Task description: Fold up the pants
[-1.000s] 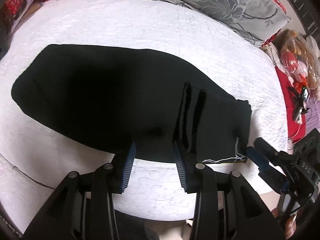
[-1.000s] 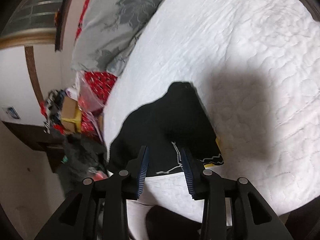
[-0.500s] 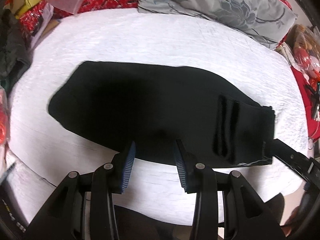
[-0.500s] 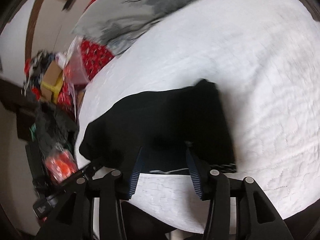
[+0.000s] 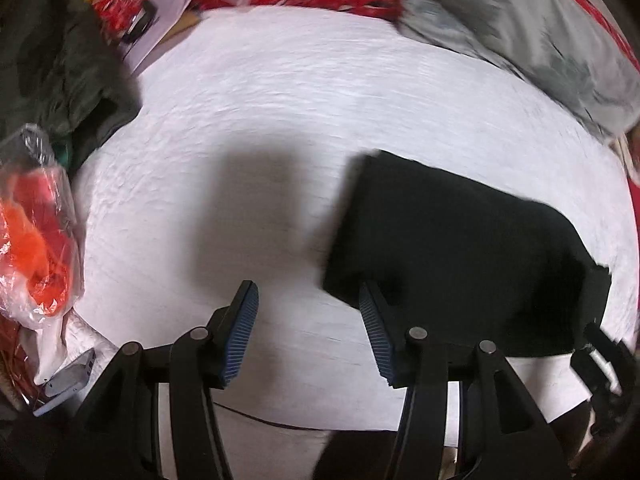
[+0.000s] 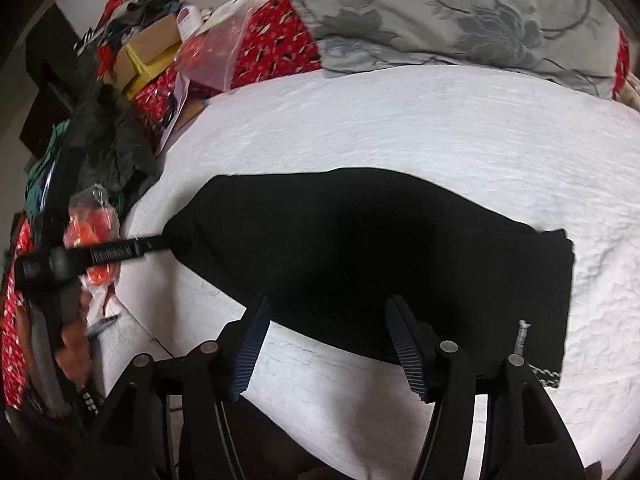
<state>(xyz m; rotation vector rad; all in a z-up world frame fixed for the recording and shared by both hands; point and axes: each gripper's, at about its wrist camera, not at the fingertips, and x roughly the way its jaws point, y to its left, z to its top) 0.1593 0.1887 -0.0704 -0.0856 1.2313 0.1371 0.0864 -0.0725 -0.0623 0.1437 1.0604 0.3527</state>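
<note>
White bedspread (image 6: 460, 128) under black pants (image 6: 360, 256)

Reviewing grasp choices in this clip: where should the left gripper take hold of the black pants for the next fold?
Probably the pants' narrow left end, approached from the left with the left gripper. The end tapers to a free corner on the white bedspread, so it should lift easily.

A: The pants (image 6: 360, 252) are plain black, with a bit of white zigzag stitching at the lower right corner.

B: And the bed cover (image 6: 460, 128)?

A: White, with a quilted texture. The pillow (image 6: 460, 12) at the upper right is grey with darker grey flowers.

B: Upper left?

A: Red cloth (image 6: 276, 40) with small black and white marks, a brown and yellow box (image 6: 148, 52). The plastic bag (image 5: 36, 240) at the left holds something orange. The finger pads (image 6: 250, 350) are blue and ribbed.
</note>
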